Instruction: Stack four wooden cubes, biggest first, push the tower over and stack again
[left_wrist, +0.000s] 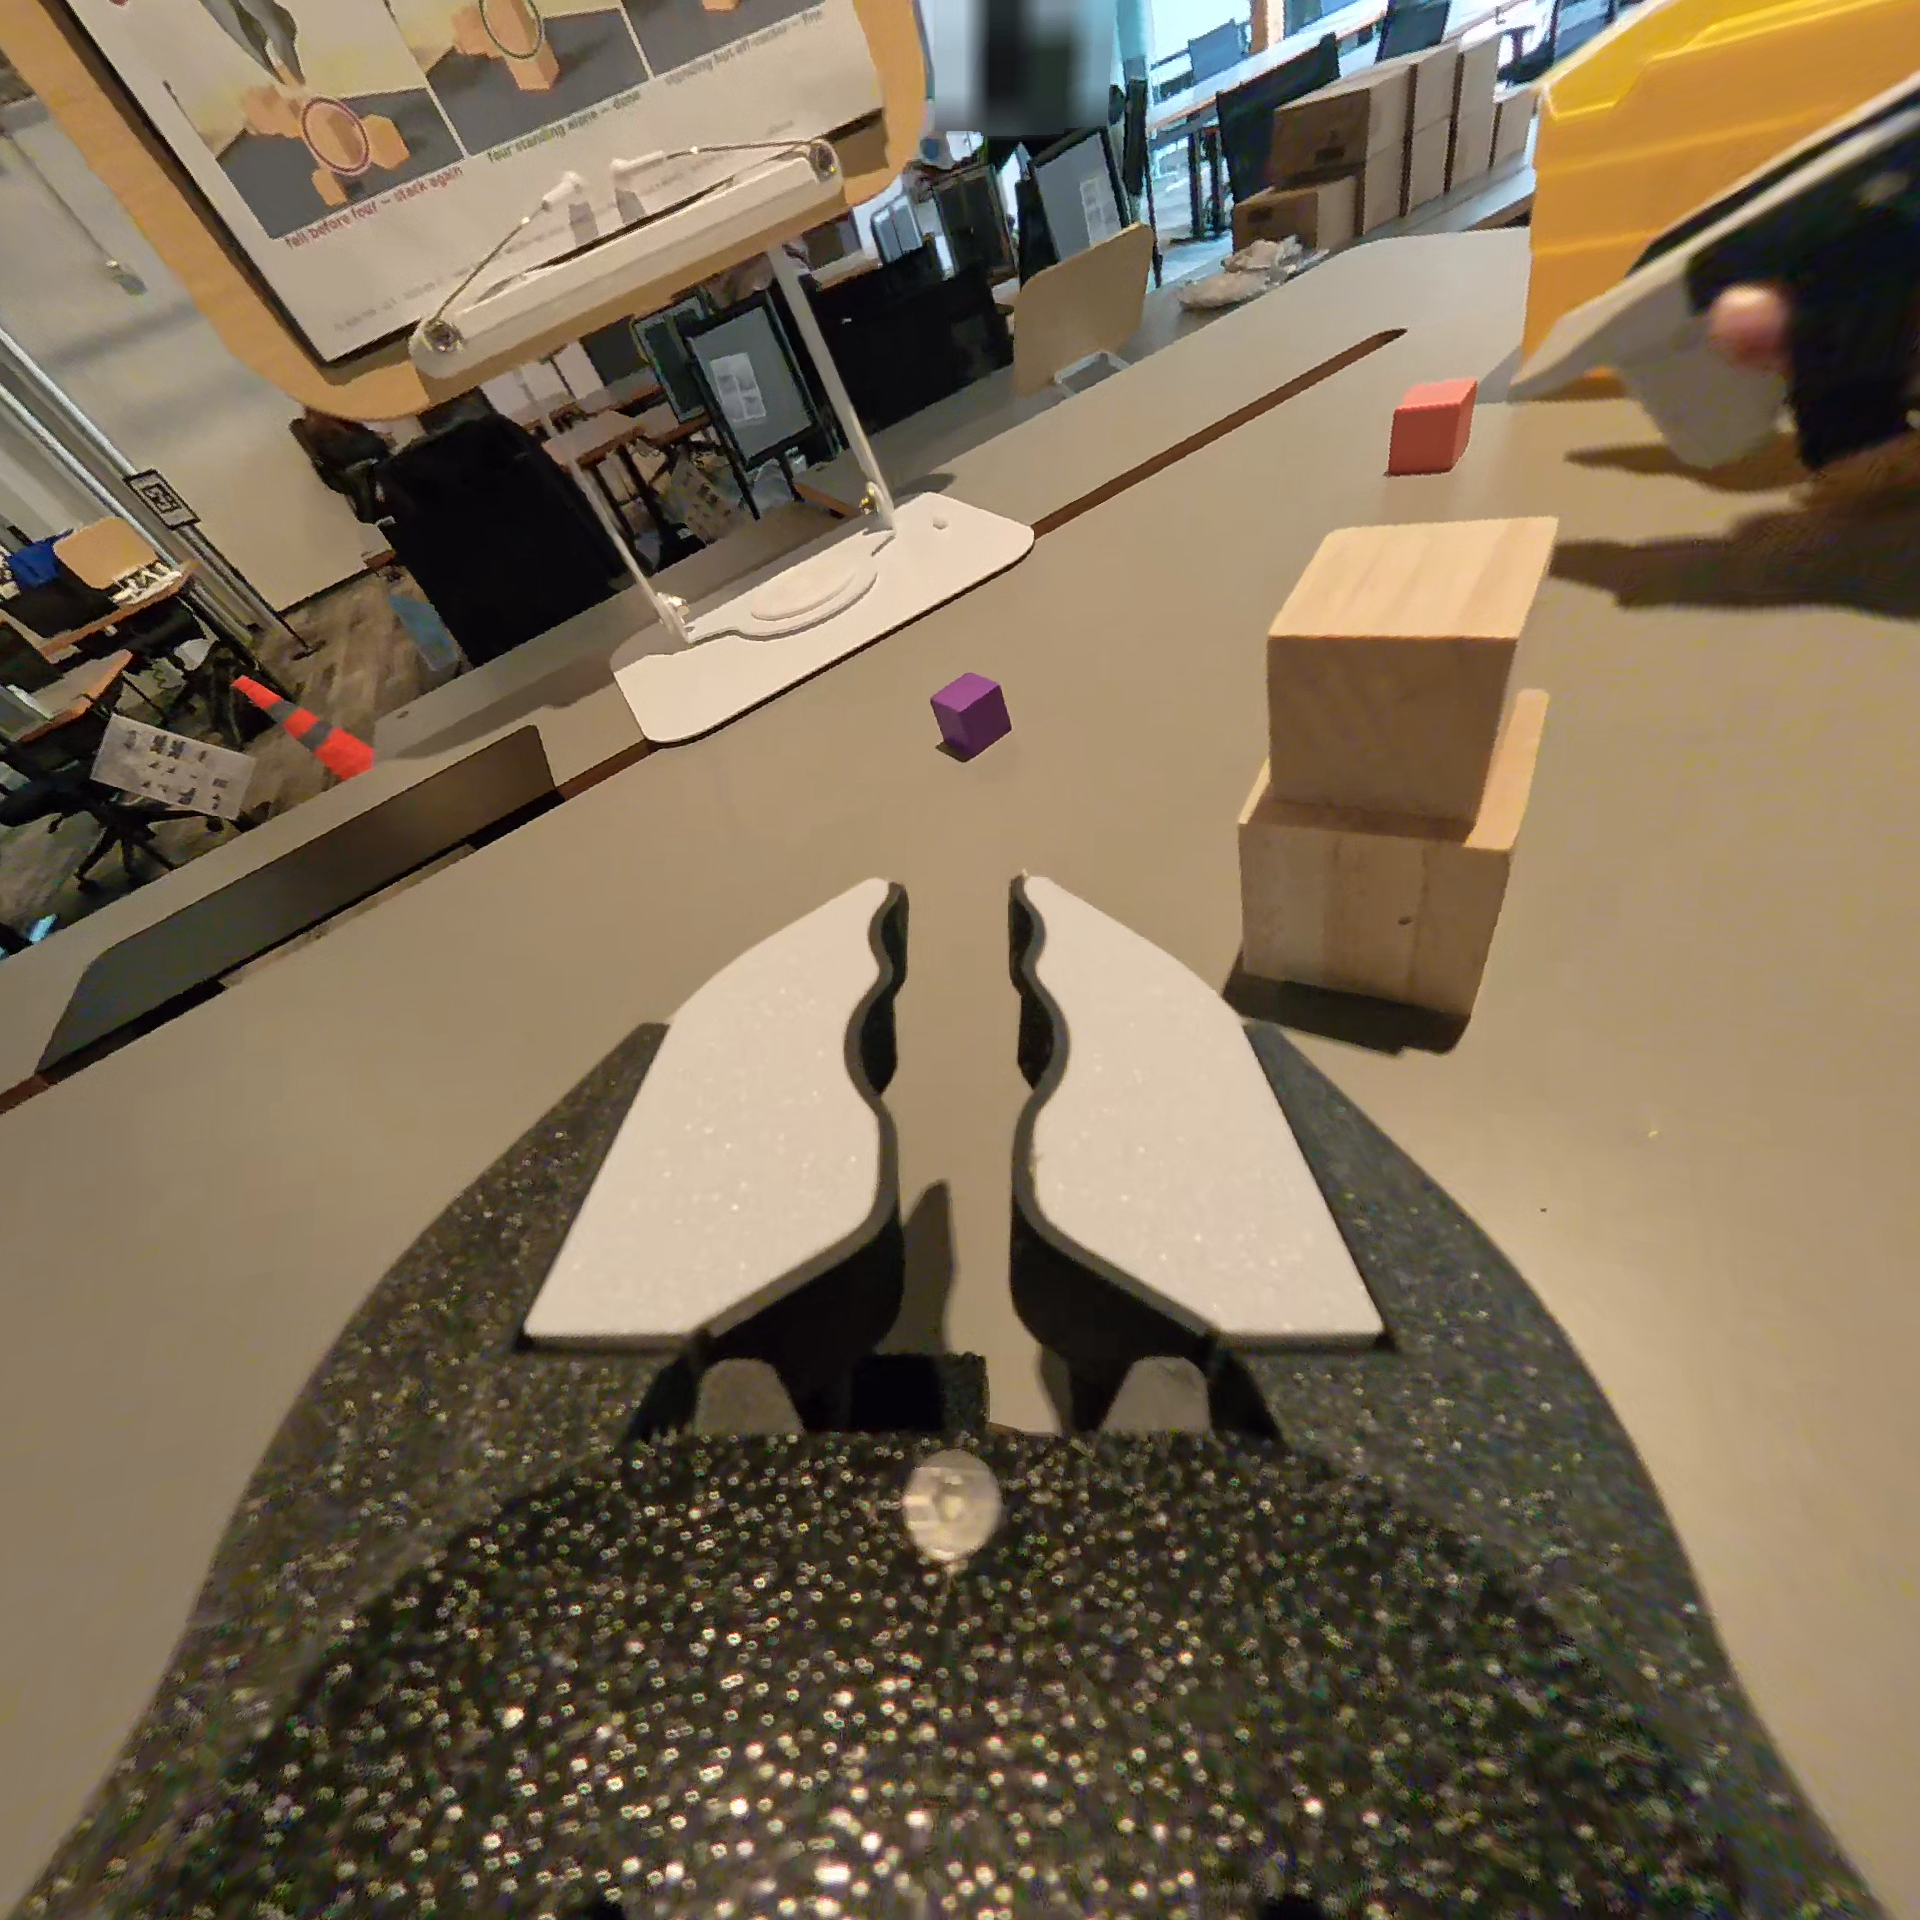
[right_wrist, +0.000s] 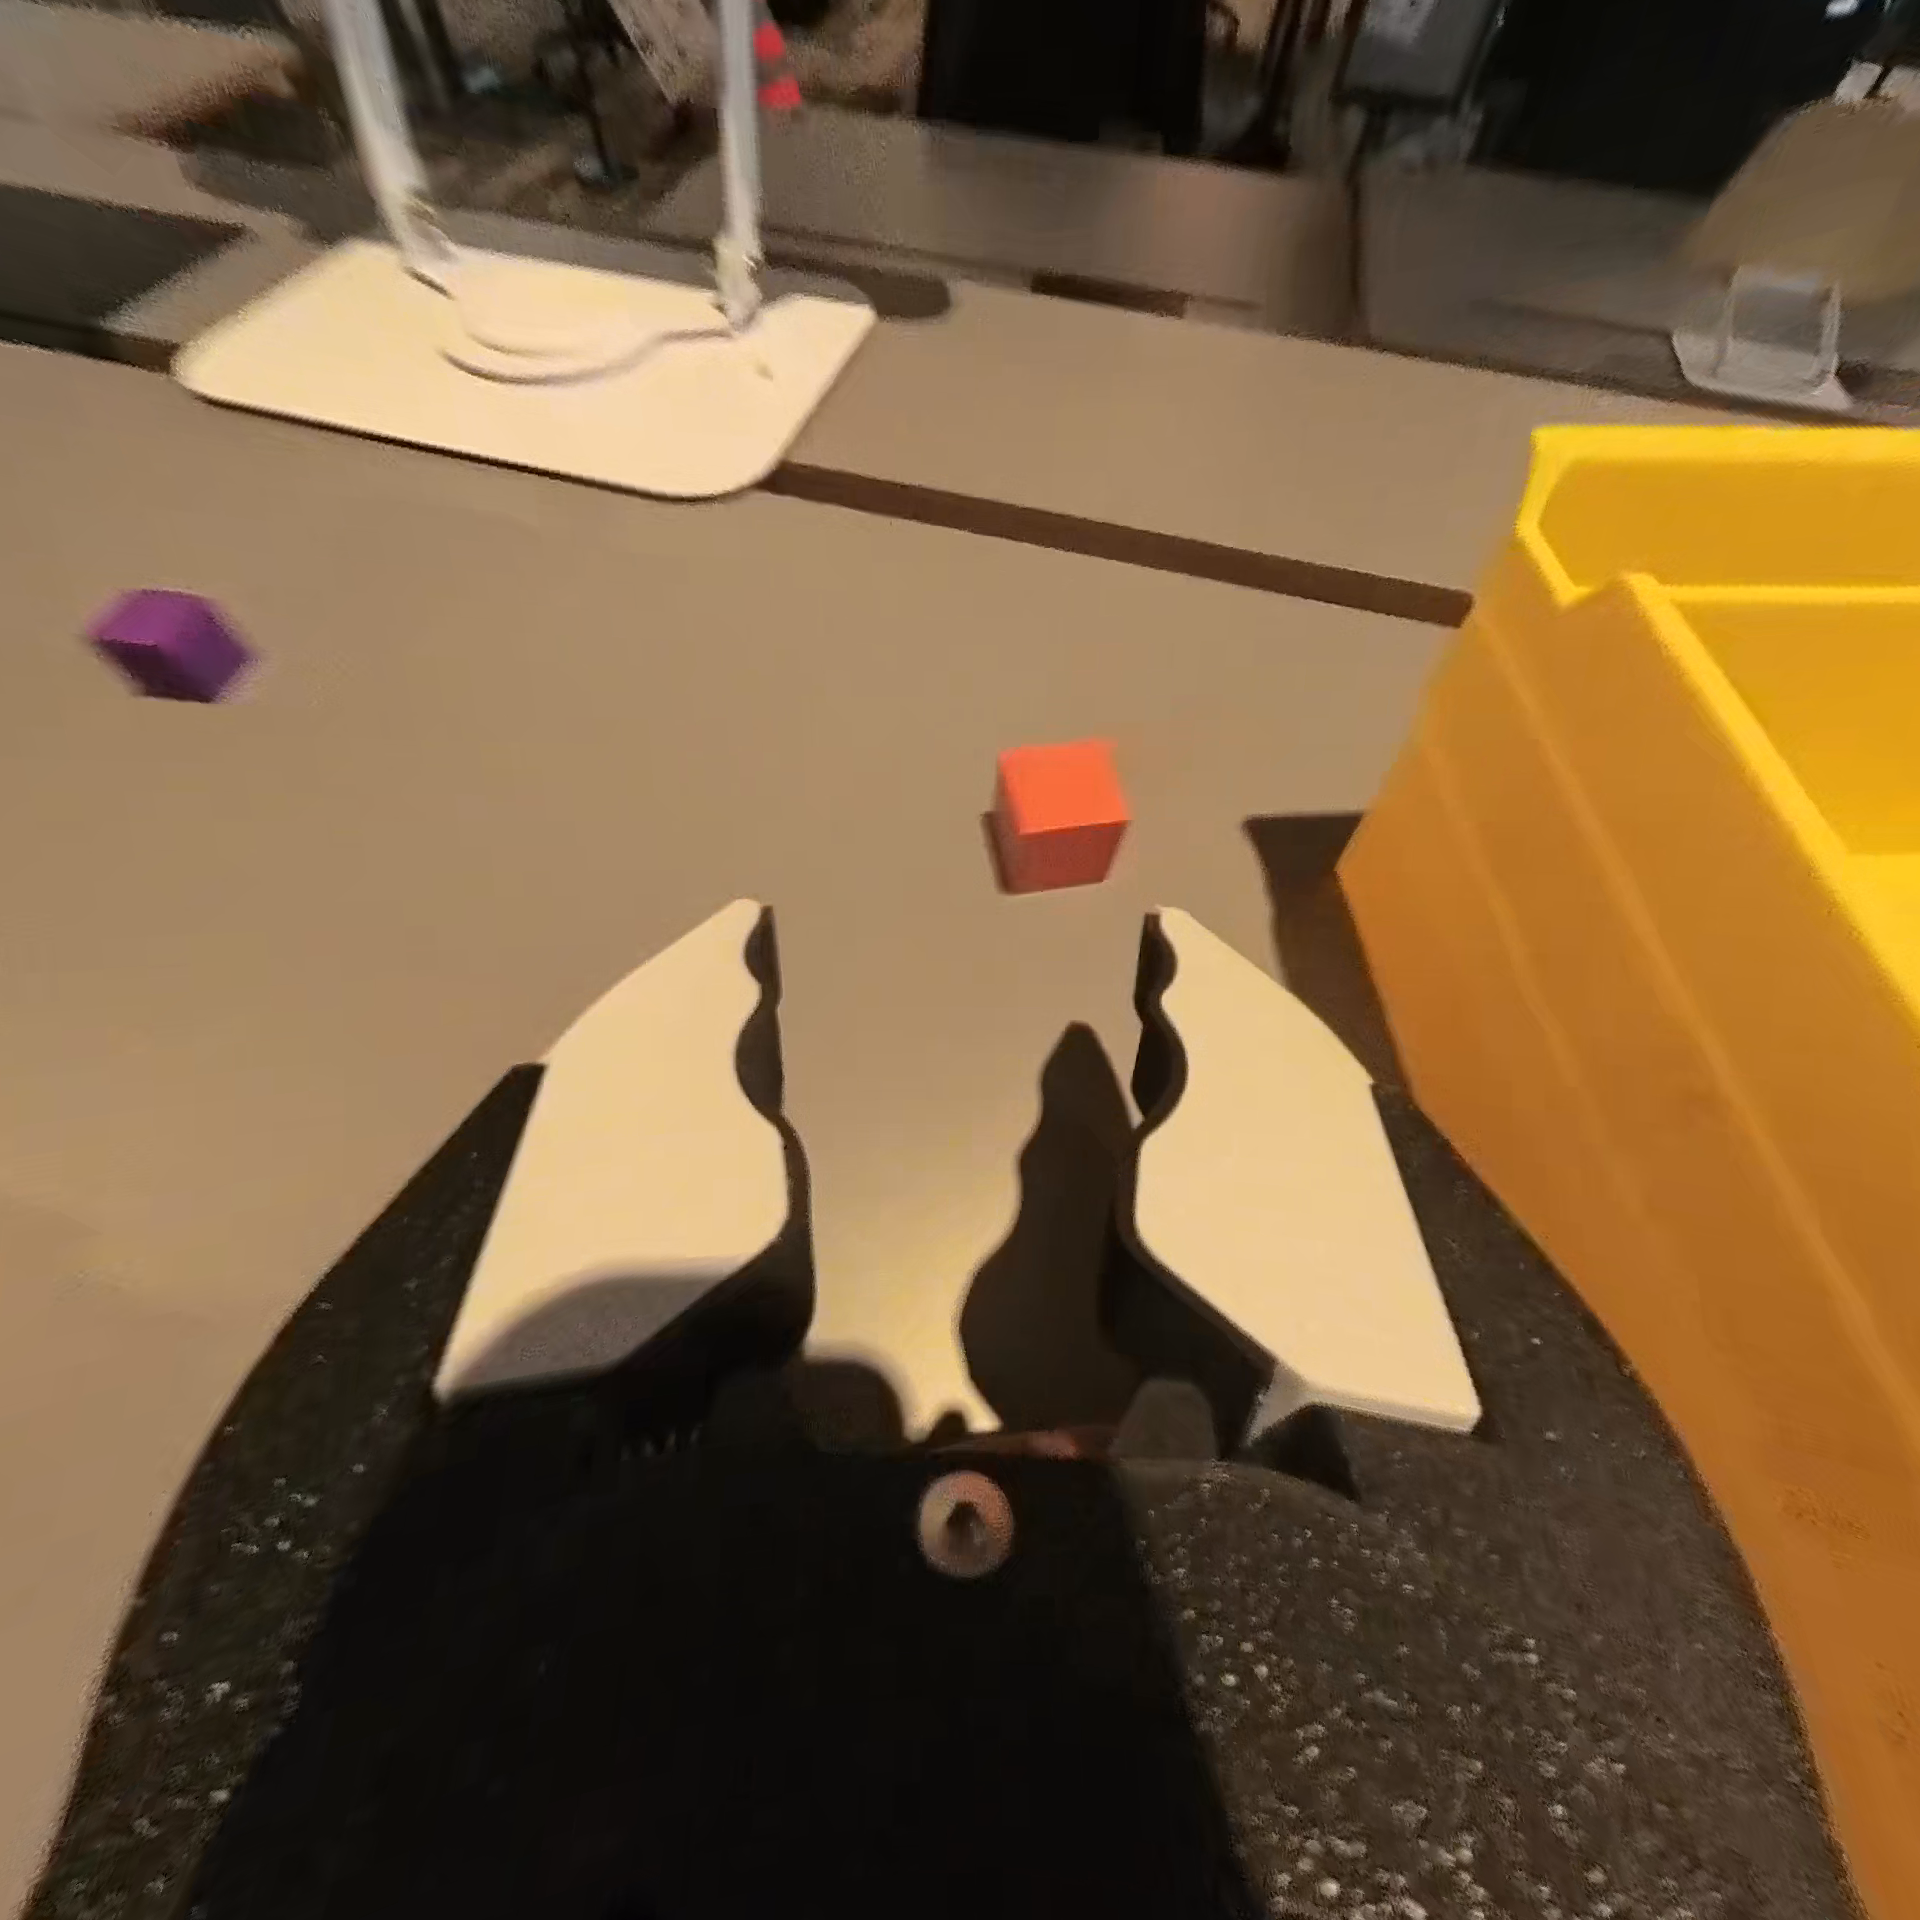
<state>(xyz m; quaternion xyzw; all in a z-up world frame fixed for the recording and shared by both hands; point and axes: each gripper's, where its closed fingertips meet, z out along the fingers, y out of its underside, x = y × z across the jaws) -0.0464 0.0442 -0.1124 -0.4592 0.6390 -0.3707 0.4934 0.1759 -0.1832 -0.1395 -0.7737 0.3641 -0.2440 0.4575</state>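
Right gripper (right_wrist: 954, 920) over the grey table (right_wrist: 520, 831), jaws apart, nothing between them. Just ahead, slightly right: orange-red cube (right_wrist: 1060, 816). Far left, blurred: purple cube (right_wrist: 171, 644). Right edge: yellow bin (right_wrist: 1621, 935). Beyond, at the table's back: white stand base (right_wrist: 540, 364).

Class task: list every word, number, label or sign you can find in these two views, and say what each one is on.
I quote no writing, only what bears it.
Picture sheet on the stand: coloured captions under its panels.
Square marker sign, far left: black-and-white pattern, no words.
Loose printed page: too small to read.
Red cube, purple cube, wooden cubes: no writing.
Right wrist view: none.
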